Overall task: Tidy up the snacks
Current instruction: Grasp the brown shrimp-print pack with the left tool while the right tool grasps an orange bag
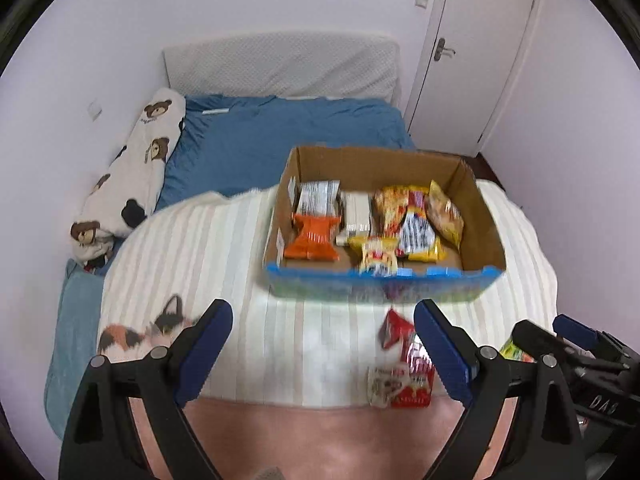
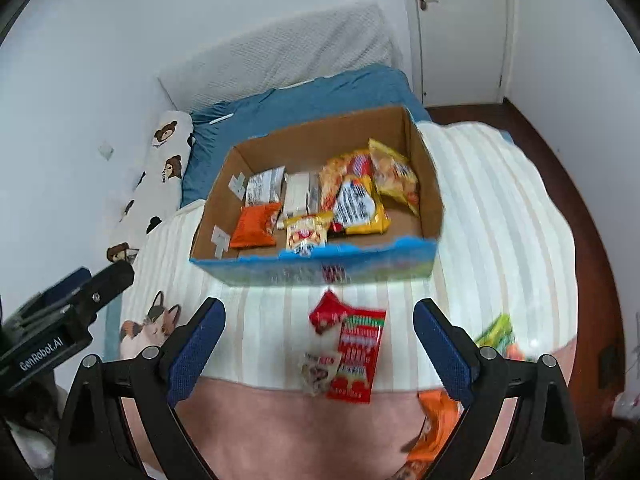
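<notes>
Snack packets inside open cardboard box

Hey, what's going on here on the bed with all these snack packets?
A person is sorting snacks with handheld tongs in each hand. An open brown cardboard box with a blue front sits on the striped cream blanket and already holds several packets, including an orange packet and a yellow packet. The left tongs and right tongs are both open and empty. A red packet and a few others lie loose in front of the box.
</notes>
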Demonstrator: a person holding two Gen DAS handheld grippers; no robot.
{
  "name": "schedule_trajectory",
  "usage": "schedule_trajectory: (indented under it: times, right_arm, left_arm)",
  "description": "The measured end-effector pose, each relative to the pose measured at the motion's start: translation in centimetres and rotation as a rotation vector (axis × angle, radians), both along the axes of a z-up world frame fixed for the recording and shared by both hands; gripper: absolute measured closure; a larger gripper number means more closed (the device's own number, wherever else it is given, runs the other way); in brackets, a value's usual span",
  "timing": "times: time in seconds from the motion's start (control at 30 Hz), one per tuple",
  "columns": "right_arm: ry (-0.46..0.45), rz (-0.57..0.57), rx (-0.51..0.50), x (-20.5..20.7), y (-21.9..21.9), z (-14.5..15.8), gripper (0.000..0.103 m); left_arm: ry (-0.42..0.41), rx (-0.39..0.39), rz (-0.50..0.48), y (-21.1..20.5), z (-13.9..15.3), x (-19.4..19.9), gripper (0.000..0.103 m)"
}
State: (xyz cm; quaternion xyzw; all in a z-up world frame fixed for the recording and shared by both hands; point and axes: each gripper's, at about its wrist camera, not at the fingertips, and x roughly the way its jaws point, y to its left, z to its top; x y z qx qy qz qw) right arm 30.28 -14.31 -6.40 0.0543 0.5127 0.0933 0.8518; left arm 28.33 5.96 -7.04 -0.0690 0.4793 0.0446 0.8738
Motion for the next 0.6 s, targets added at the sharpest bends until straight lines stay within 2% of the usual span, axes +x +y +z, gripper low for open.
schedule_trajectory:
  times: [0.2, 0.4, 0.6]
  right_arm:
    - [0.099, -0.108, 0.043, -3.2, -4.8, -4.2, 0.006]
    - [0.264, -0.281, 0.067, -7.1, -10.7, -11.7, 0.006]
    - [0.420, -0.422, 0.111, -11.5, -14.9, -18.7, 0.006]
  left_arm:
    - [0.136, -0.027, -0.005, -1.7, -5.7, -2.3, 0.010]
    - [0.284, -0.033, -0.030, -3.6, -12.1, -3.6, 0.010]
    - [0.391, -0.005, -0.079, -5.9, -16.7, -4.3, 0.010]
